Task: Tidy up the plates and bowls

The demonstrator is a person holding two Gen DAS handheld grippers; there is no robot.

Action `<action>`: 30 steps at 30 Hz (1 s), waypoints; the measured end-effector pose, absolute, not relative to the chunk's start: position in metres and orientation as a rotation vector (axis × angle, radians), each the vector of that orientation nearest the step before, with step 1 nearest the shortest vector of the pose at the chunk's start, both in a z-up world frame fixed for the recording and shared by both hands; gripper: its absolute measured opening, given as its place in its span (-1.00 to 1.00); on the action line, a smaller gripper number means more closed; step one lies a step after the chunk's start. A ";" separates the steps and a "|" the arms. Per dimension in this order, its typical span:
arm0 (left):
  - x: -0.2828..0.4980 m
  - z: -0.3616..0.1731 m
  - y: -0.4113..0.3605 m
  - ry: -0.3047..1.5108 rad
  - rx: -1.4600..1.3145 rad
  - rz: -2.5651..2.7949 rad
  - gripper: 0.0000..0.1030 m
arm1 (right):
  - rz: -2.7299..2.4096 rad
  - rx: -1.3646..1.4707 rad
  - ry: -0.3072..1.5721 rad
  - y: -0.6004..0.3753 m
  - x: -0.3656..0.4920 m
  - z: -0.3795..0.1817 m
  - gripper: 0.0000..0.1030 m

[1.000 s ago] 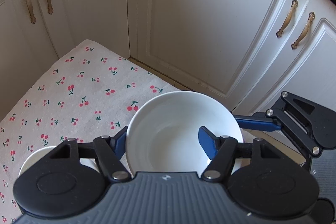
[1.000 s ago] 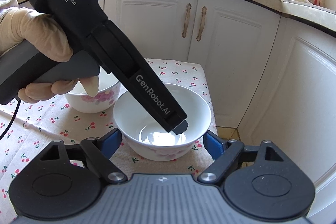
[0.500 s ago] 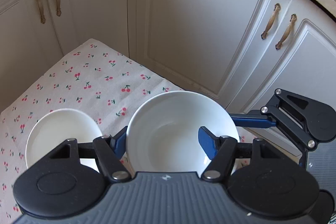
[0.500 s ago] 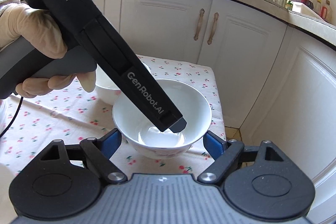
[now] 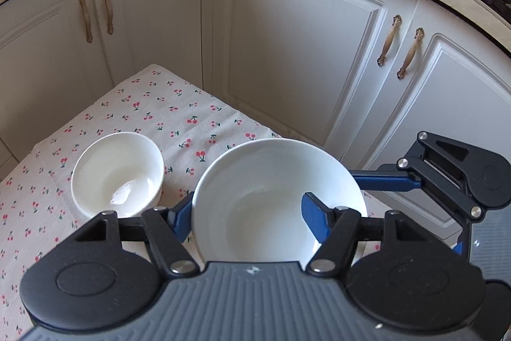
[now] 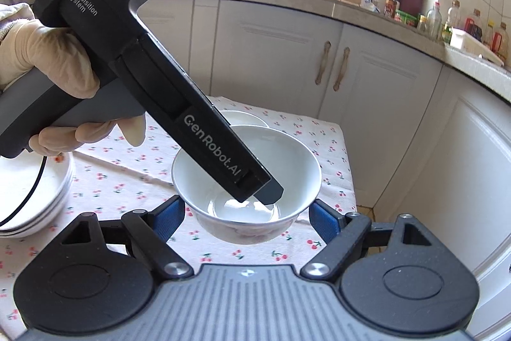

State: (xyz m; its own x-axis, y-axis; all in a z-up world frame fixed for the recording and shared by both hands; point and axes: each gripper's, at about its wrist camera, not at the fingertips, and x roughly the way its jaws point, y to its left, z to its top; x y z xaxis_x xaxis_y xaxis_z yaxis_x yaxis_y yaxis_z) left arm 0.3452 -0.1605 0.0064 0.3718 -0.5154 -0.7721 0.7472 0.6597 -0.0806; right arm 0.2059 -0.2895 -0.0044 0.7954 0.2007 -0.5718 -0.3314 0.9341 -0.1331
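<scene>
The left gripper [image 5: 247, 203] is pinching the wall of the deep white ceramic bowl [image 5: 278, 162]. One blue finger [image 5: 314, 218] reaches down inside the bowl and the other [image 5: 180, 214] sits against its outside, so the near side of the rim is clamped between them. A bowl this wide could not fit whole between jaws held so narrow, and that is probably why it is gripped by its wall. In the right wrist view the same tool slants steeply down into the bowl, held by a hand in a pale glove [image 6: 48, 69].

The right gripper [image 6: 246, 213] stands about half spread, with a blue finger on each side of the bowl's lower body. It looks placed to steady or cradle the bowl, but I cannot tell whether its pads actually press on the ceramic. From the left wrist view, one of its fingers [image 5: 380, 181] reaches the bowl's far right edge and seems to touch it.

The bowl itself appears to hang clear of the cherry-print tablecloth [image 5: 153, 117], near the cloth's corner by the white cabinet doors [image 5: 303, 53]. It is roughly level and has a faint floral pattern on its underside. A smaller white bowl [image 5: 116, 173] rests on the cloth just beside it, a likely place to nest or group the carried one. A stack of white plates [image 6: 38, 197] sits apart at the left edge of the right wrist view — the plates already seem gathered.
</scene>
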 end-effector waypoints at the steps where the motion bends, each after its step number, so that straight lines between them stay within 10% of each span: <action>1: 0.340 0.008 -0.158 0.861 0.304 -0.821 0.32 | 0.292 -0.234 0.582 -0.287 0.202 -0.002 0.71; 30: 0.235 0.000 -0.088 0.871 0.280 -0.731 0.33 | 0.398 -0.264 0.578 -0.230 0.106 -0.005 0.71</action>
State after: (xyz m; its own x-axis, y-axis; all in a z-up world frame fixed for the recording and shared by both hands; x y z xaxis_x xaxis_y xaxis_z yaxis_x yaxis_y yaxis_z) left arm 0.2347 -0.0876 -0.0003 0.4240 -0.4666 -0.7762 0.6835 0.7271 -0.0638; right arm 0.1056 -0.2297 -0.0054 0.7653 0.2891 -0.5751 -0.4345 0.8912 -0.1303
